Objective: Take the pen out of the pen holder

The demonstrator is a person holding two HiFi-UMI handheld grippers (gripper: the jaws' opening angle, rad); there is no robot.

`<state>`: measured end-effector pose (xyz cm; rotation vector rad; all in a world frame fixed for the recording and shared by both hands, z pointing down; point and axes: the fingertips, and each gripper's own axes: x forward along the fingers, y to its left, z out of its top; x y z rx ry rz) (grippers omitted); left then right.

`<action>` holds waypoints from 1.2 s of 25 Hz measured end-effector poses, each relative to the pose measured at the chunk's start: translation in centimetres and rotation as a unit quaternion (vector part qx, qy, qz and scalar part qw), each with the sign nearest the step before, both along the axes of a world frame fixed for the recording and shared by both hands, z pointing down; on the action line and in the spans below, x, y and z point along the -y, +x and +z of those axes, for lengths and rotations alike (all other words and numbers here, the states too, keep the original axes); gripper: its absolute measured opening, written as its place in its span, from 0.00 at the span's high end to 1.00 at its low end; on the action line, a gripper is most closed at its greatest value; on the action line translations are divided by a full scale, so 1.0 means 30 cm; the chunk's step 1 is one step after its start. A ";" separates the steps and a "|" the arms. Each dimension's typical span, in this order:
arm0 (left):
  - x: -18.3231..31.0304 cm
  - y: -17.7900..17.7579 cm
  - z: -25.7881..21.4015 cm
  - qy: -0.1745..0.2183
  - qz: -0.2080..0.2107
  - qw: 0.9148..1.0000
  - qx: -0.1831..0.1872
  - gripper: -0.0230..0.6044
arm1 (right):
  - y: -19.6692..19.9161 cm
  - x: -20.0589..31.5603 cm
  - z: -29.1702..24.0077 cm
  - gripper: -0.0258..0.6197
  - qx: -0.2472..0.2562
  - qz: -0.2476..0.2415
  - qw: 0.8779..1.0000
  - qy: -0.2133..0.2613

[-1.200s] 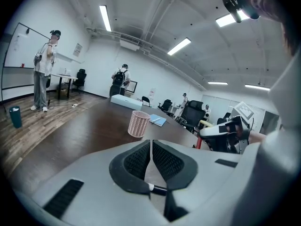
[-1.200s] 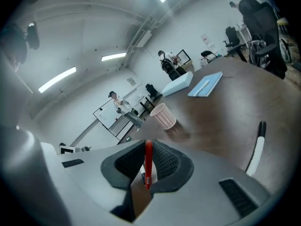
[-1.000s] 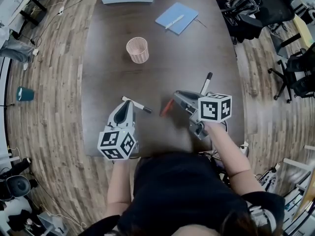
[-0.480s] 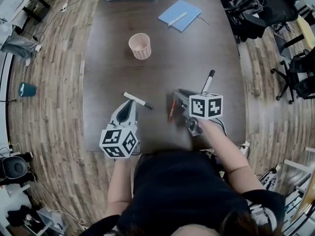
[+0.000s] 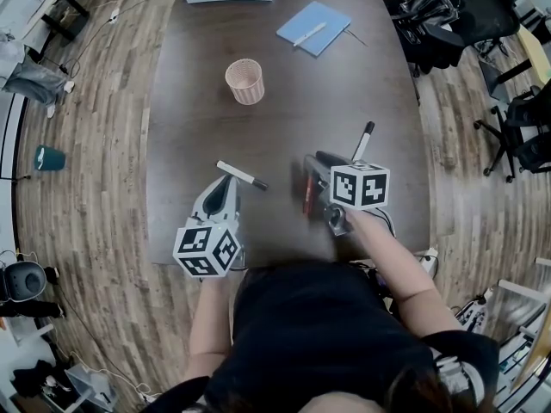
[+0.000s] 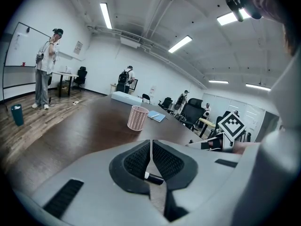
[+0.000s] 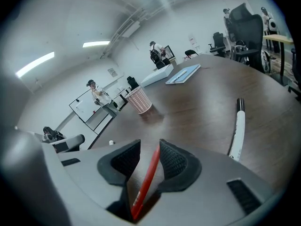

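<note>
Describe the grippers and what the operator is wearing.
Left gripper and right gripper: grey moulded shells with dark textured pads. Each carries a cube of black-and-white square markers. The right gripper's jaws are opening, a red pen between them. The person wears a black top.

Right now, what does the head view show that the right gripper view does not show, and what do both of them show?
Only the head view: the teal cup on the floor and the person's right forearm. Only the right gripper view: people standing in the room, and the red pen lying between the opening jaws of the right gripper. Both: the pink pen holder, the blue notebook and the black-capped white marker on the table.
</note>
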<state>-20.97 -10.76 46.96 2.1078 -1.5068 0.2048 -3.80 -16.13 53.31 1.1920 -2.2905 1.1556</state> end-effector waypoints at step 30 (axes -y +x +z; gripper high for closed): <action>-0.036 -0.002 -0.072 0.013 -0.004 1.000 -0.013 0.90 | 0.094 -0.060 -0.278 0.93 -0.012 -0.005 0.994 0.112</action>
